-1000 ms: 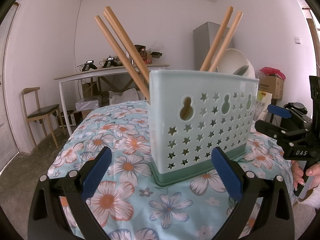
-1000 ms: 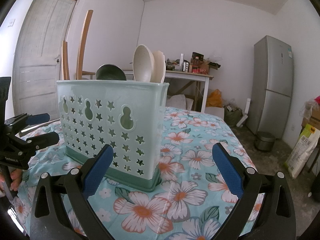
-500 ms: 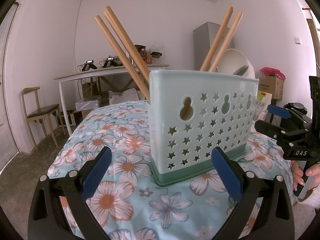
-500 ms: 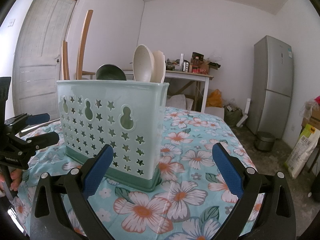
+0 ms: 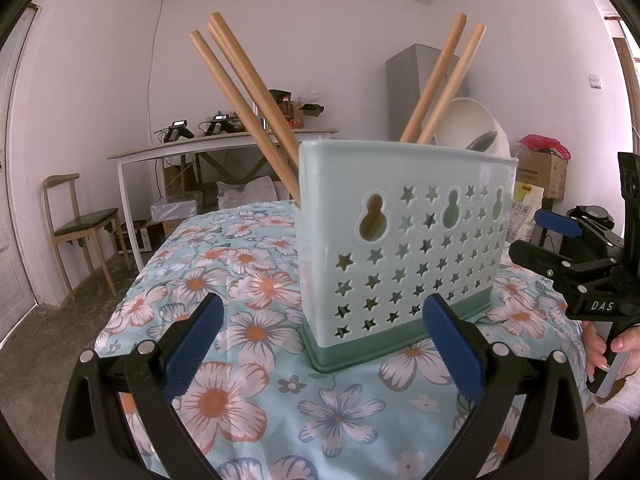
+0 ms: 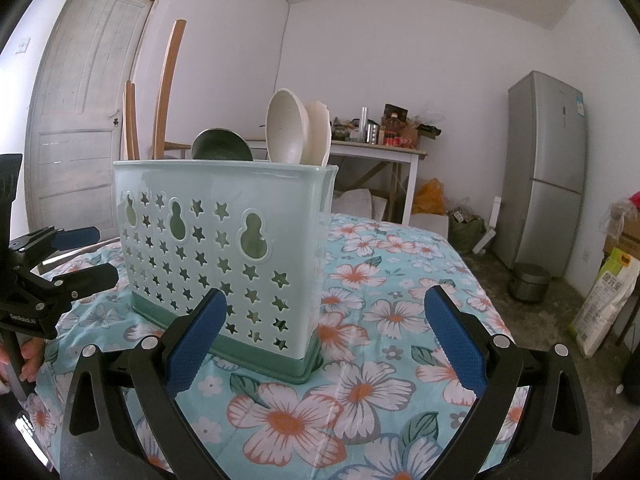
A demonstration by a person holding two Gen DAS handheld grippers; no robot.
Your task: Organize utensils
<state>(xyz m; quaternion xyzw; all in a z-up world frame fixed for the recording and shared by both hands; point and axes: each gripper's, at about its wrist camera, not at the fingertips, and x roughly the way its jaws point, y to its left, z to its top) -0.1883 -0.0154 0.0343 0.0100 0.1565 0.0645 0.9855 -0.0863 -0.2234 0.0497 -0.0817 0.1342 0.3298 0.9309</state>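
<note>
Left wrist view: left hand-held gripper [image 5: 320, 344] wide apart, empty.

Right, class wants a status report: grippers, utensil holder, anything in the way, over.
Left gripper open, empty. Right gripper open, empty. Utensil holder upright on floral tablecloth, chopsticks and spoons inside. Nothing loose in the way.

A grey fridge [image 6: 545, 168] stands at three o'clock in the right wrist view, a panelled door [image 6: 86, 128] at ten. In the left wrist view, a wooden chair [image 5: 78, 226] sits at nine, a cluttered white side table [image 5: 208, 150] beyond it.
</note>
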